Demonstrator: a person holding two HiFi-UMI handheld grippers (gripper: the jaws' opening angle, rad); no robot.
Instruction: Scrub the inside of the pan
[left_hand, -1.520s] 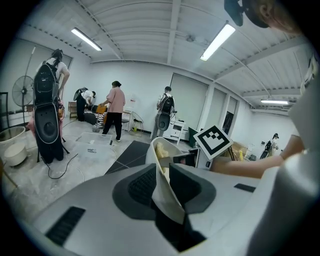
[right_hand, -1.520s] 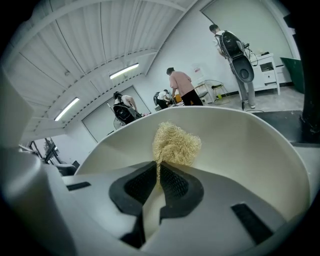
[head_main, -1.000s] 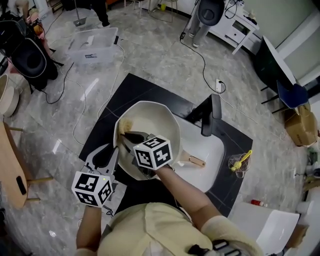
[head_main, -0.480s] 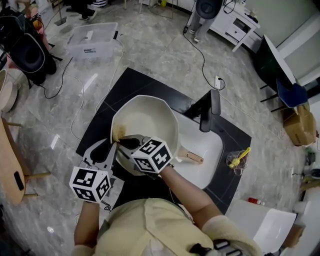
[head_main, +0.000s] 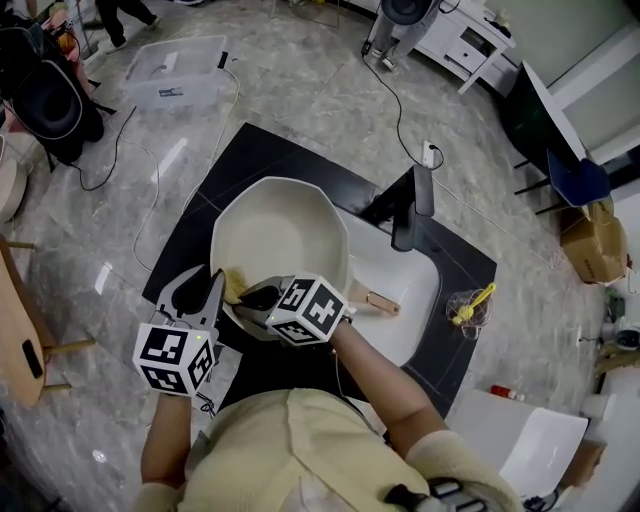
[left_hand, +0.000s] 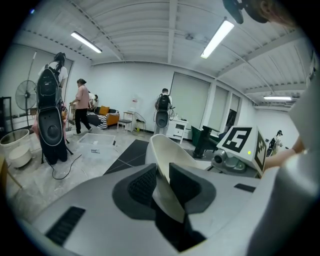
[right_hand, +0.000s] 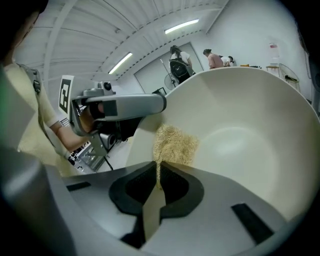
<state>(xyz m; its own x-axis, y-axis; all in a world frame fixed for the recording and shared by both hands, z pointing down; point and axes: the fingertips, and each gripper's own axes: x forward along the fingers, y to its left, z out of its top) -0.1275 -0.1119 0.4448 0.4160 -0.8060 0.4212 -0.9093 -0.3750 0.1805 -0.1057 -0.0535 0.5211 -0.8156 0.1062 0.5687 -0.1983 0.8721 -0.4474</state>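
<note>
The left gripper (left_hand: 162, 176) is clamped on the thin near rim of the pan (head_main: 285, 240), a smooth, cream, faceted bowl at the left end of the glossy white sink (head_main: 412, 312). Against the pan's inner near-left wall sits a coarse, fibrous tan pad (right_hand: 174, 144), pinched between the closed jaws of the right gripper (right_hand: 159, 175). The pan's wooden handle (head_main: 376, 301) points right, near the black faucet (head_main: 406, 215).
</note>
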